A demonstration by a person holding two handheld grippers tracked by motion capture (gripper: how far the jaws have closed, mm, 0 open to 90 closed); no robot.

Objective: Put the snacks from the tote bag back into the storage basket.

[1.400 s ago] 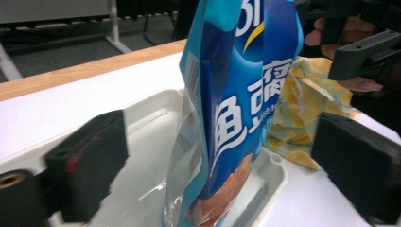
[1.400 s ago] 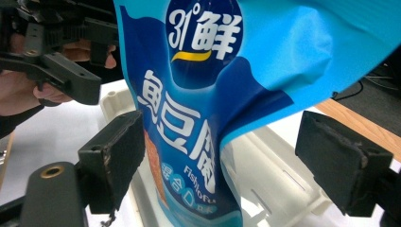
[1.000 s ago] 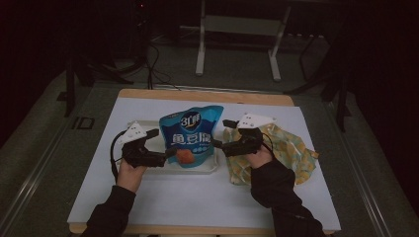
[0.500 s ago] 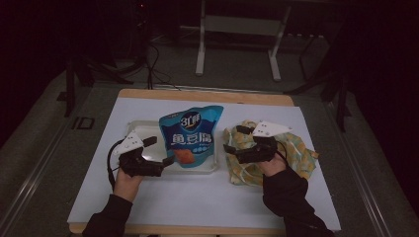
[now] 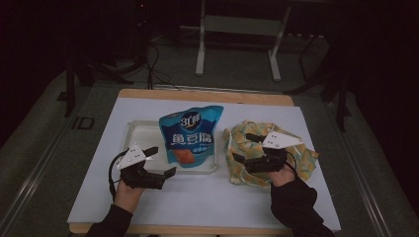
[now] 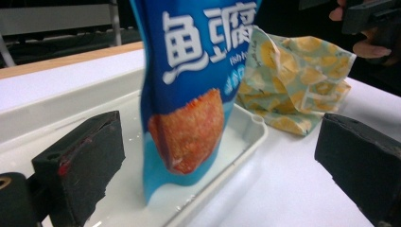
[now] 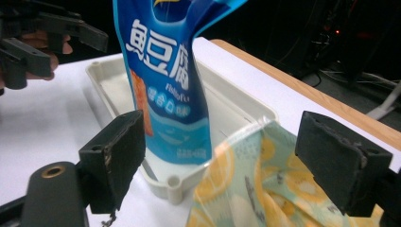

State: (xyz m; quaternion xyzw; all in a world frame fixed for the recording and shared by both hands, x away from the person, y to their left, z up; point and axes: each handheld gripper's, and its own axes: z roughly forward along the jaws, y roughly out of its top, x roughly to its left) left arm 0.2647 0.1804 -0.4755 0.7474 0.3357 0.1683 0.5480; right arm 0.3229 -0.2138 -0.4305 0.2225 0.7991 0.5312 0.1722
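High view dim, both hand-held grippers' jaws apart, blue pouch (image 5: 190, 136) top cropped in gripper views

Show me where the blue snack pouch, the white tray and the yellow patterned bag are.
Blue snack pouch (image 5: 190, 139), high view, printed front.
White tray (image 5: 138, 134), high view, bare floor left of the pouch.
Yellow patterned bag (image 6: 302, 75), left gripper view, crumpled side.

High view looks down from above; both gripper views sit low, close — sharing the blue pouch (image 5: 189, 137) (image 6: 189, 94) (image 7: 168, 80).
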